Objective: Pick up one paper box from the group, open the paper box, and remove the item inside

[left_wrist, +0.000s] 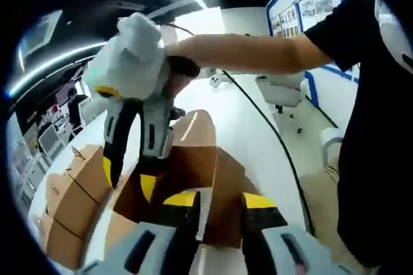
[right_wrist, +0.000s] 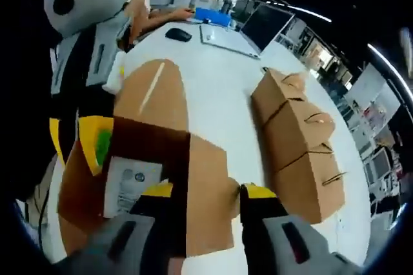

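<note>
An open brown paper box (left_wrist: 193, 159) lies in front of me with one rounded flap (right_wrist: 155, 94) folded out over the white table. A white label (right_wrist: 129, 184) shows on its dark inner panel. My left gripper (left_wrist: 221, 203) is closed on the near wall of the box; it enters the right gripper view from the left (right_wrist: 76, 138). A hand holds my right gripper (right_wrist: 208, 191), which reaches down at the box's left side (left_wrist: 129, 179). Its jaws stand apart with a brown panel between them.
Several closed brown boxes (right_wrist: 297, 146) stand in a row beside the open one, seen at lower left (left_wrist: 71, 204) in the left gripper view. A person, a mouse (right_wrist: 178, 34) and a laptop (right_wrist: 222, 37) are at the table's far end. A black cable (left_wrist: 271, 133) crosses the table.
</note>
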### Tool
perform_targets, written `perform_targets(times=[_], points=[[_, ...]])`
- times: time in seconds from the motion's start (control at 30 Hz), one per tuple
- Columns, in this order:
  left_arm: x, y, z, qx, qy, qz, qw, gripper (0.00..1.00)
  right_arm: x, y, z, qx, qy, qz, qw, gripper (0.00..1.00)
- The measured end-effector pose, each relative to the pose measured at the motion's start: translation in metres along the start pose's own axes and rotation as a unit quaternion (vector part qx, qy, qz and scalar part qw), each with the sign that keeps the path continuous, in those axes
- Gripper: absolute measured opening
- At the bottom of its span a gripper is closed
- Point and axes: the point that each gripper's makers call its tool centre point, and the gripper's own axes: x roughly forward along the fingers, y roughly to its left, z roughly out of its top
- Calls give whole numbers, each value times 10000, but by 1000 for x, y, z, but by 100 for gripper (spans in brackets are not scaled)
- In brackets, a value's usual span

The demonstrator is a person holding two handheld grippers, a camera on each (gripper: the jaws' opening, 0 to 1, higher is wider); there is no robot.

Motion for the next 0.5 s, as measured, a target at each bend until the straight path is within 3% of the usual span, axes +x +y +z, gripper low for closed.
perform_targets(times=[0.07, 0.1, 0.13, 0.23, 0.27, 0.3, 0.37, 0.5], points=[[-2, 9, -1, 195, 36, 491, 9986, 33, -14, -1, 12, 282, -459, -142, 9984, 40], [-3, 10, 3, 200, -70, 582, 9981, 35, -20, -2, 16, 410, -647, -189, 9969, 40], [-5, 9, 11, 51, -347, 665, 9972, 35, -31, -4, 24, 605, -1020, -318, 9924, 40], [-19, 19, 30, -330, -1038, 1032, 9887, 35, -51, -4, 32, 1074, -1594, -513, 9800, 40], [-21, 20, 32, -383, -1110, 1070, 9873, 35, -53, -3, 32, 1125, -1641, -530, 9786, 40], [-32, 27, 39, -710, -1457, 1231, 9791, 35, -62, 1, 32, 1275, -1834, -587, 9730, 40], [-47, 36, 43, -1053, -1795, 1426, 9677, 35, -78, 6, 31, 1537, -2199, -731, 9606, 40], [-76, 50, 32, -1745, -2172, 1748, 9444, 35, -108, 23, 23, 2103, -2928, -863, 9287, 40]])
